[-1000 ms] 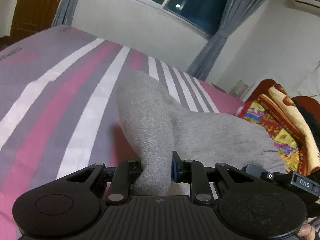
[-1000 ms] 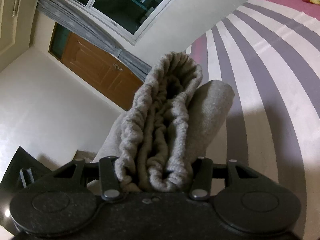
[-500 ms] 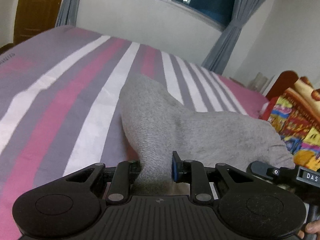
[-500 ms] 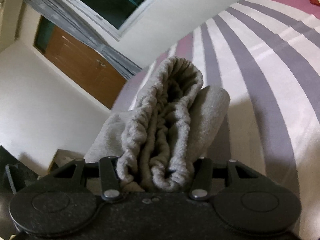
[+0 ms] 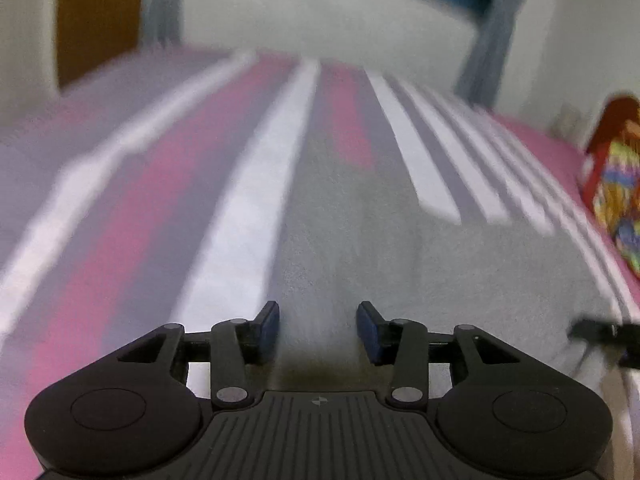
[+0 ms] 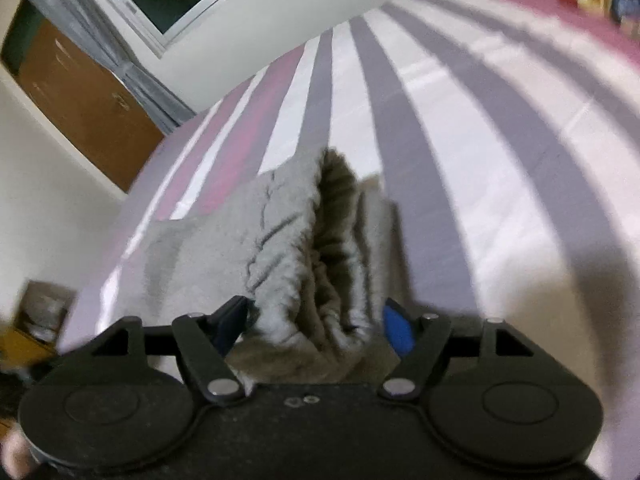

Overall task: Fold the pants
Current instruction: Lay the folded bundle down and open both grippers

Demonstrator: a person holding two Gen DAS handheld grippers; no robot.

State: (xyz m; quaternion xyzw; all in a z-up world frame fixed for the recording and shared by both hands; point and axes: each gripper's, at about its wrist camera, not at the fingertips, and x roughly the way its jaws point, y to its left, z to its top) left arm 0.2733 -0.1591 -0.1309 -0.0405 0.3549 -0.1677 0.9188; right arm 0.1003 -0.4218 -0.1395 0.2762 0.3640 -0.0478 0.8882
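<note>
On the striped bed (image 5: 248, 208), the grey pants (image 5: 360, 248) are lying flat; the left tongs (image 5: 318, 330) are opening just above them, while the right tongs (image 6: 316, 320) are opening, releasing the bunched waistband (image 6: 320, 264).

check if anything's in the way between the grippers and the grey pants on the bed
Nothing visible is. The left gripper is opening over the grey pants, which lie flat on the striped bed. The right gripper is opening too, the bunched waistband between its fingers.
</note>
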